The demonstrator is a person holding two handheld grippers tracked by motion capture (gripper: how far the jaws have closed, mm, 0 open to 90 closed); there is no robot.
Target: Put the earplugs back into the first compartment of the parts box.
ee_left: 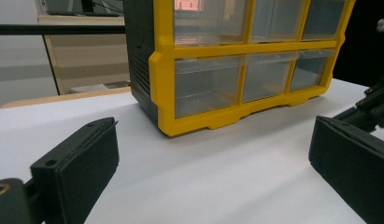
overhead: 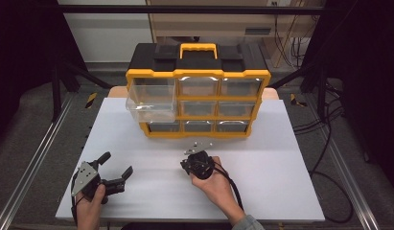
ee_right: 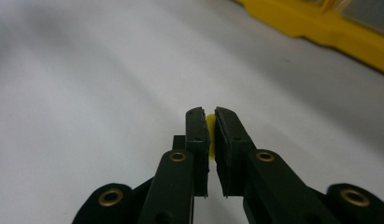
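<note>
A yellow and black drawer organizer (overhead: 198,98) stands at the back of the white table (overhead: 261,172). Its clear top-left drawer (overhead: 151,104) is pulled out. My left gripper (overhead: 116,165) rests at the front left, open and empty, with its jaws (ee_left: 213,172) wide apart and facing the organizer (ee_left: 236,60). My right gripper (overhead: 187,165) sits at the table's middle, just in front of the organizer and tilted down at the tabletop. In the right gripper view it (ee_right: 211,119) is shut on a small yellow piece (ee_right: 210,135), mostly hidden between the pads.
The organizer's other clear drawers (overhead: 218,108) are closed. Its yellow base (ee_right: 320,28) lies beyond my right gripper. Cables (overhead: 329,143) trail on the floor at the right, and metal rails (overhead: 36,158) run along both sides of the table.
</note>
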